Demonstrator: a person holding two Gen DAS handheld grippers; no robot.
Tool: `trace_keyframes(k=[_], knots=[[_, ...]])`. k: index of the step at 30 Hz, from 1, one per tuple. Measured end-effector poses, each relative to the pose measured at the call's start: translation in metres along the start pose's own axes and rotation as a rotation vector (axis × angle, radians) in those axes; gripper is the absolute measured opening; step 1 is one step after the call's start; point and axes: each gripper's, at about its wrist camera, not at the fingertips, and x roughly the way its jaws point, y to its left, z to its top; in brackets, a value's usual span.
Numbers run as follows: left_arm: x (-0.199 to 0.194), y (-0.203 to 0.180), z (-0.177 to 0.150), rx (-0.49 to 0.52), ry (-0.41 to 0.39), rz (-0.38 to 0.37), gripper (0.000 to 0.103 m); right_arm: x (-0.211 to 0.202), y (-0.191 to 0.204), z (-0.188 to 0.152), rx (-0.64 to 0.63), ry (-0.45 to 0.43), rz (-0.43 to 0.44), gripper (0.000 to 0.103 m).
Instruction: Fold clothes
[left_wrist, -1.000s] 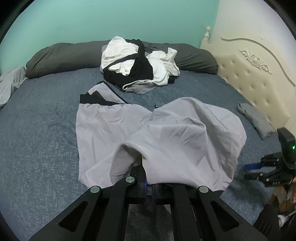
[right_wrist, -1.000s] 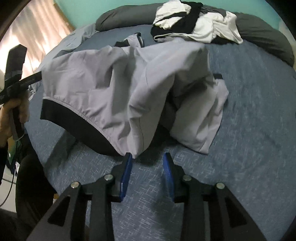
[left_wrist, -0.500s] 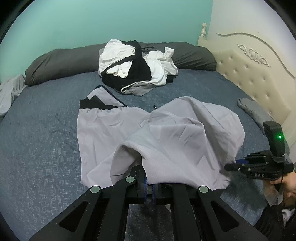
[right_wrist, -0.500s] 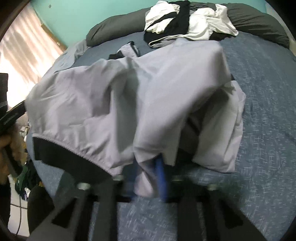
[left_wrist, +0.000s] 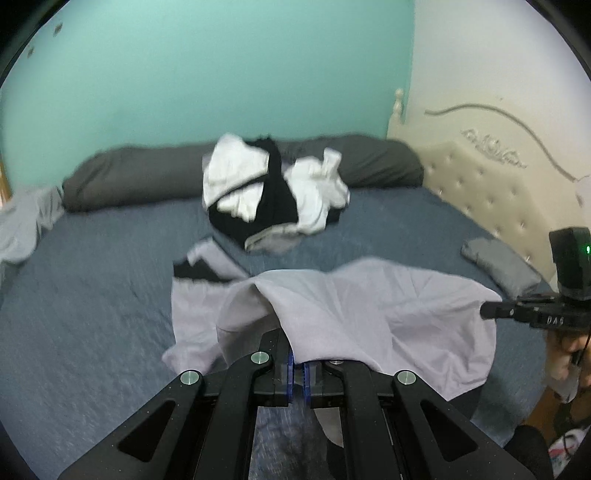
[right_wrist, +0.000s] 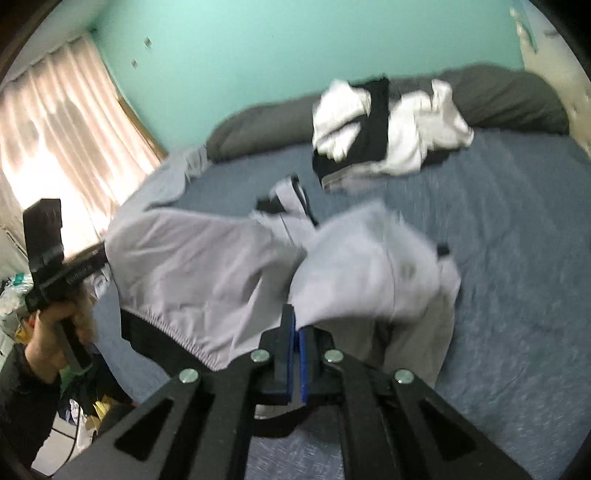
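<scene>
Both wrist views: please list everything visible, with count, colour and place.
Garment: one, light grey with black waistband, lifted over the bed's near edge.
Clothes pile: one, white and black, far side.
Bolster: one, dark grey, against the wall.
Folded cloth: one, grey, by the headboard.
Bed: one, blue cover.
Curtain: one, pale, left.
Left gripper: black, shut on the garment.
Right gripper: black, shut on the garment.

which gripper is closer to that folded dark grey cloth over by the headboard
Right. The right gripper hovers just in front of the folded grey cloth; the left gripper sits farther off, across the lilac garment.
</scene>
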Motion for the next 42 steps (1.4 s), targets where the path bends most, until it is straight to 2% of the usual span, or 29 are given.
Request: trace_keyframes(k=[13, 23, 36, 42], knots=[[-0.12, -0.014, 0.071, 0.039, -0.176, 0.026, 0.002, -0.139, 0.068, 0.068, -0.097, -0.189, -0.01, 0.002], [-0.193, -0.023, 0.104, 0.058, -0.258, 0.049, 0.002, -0.199, 0.107, 0.088, -0.136, -0.249, -0.044, 0.002], [-0.324, -0.044, 0.153, 0.1, -0.426, 0.099, 0.002, -0.313, 0.173, 0.111, -0.218, -0.383, -0.065, 0.002], [-0.367, -0.056, 0.167, 0.113, -0.47, 0.097, 0.002, -0.353, 0.198, 0.114, -0.258, -0.415, -0.079, 0.002]])
